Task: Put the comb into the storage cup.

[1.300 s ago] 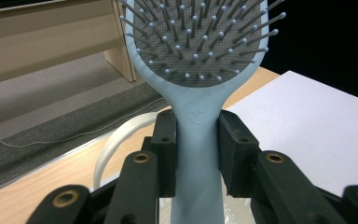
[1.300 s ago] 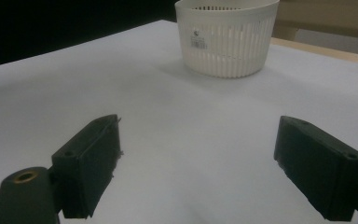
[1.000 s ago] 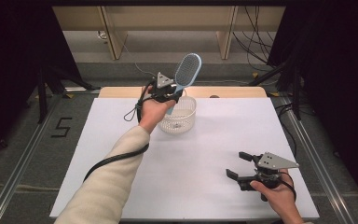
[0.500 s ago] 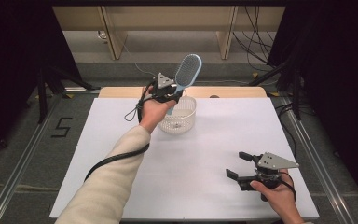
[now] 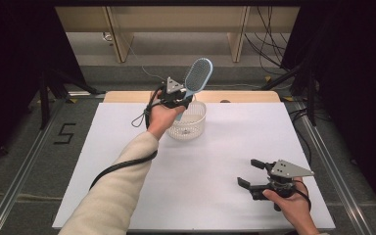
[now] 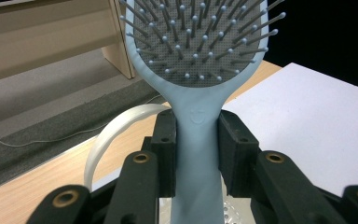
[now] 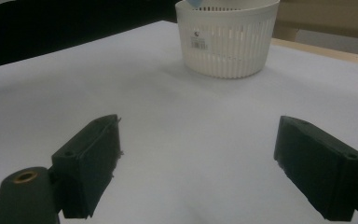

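Over at the far side of the table, the left gripper (image 5: 180, 99) is clamped on the handle of a pale blue hairbrush (image 5: 196, 78), its two black jaws pressing the handle from either side just below the head. The brush is held up above the white basket (image 5: 188, 122), the handle's lower end pointing down into it and the bristled head tilted up and away, past the table's far edge. The basket is a round, slotted plastic one with a small label on its wall; it stands on the white table cover (image 5: 225, 147) near the far edge, where a strip of bare wooden tabletop (image 5: 245, 96) shows. The gripper's black cable (image 5: 122, 164) trails back along the cream sleeve (image 5: 112, 205). The right gripper (image 5: 252, 173) rests low over the near right part of the cover, well apart from the basket, its jaws spread wide with nothing between them. Between it and the basket lies only open white cover.
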Available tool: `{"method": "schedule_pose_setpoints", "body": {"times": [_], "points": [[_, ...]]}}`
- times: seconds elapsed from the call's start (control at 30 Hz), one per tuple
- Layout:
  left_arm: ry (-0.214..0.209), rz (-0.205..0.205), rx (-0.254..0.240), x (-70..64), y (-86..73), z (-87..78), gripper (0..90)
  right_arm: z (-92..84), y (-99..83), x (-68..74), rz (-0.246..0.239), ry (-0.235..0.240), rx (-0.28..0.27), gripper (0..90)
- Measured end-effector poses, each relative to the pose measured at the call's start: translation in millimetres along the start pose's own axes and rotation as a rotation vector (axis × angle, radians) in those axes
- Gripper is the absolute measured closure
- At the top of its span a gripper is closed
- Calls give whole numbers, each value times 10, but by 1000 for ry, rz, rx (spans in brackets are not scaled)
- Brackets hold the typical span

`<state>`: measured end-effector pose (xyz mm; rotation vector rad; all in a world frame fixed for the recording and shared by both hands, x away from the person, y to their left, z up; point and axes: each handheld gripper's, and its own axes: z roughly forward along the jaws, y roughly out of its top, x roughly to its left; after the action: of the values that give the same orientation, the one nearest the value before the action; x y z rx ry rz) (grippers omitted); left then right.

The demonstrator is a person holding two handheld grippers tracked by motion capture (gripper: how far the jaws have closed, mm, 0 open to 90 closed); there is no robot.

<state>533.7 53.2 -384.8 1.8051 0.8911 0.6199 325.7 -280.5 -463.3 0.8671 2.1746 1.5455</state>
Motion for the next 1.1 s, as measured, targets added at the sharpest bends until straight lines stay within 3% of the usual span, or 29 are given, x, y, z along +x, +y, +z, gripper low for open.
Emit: {"method": "schedule_pose_setpoints", "body": {"times": [0.47,1.1], "points": [[-5,22,7,10,-35,35,698,-1,0,1,5,1,4,154],[-63,75,9,34,-108,84,698,2,-2,1,7,2,6,154]]}}
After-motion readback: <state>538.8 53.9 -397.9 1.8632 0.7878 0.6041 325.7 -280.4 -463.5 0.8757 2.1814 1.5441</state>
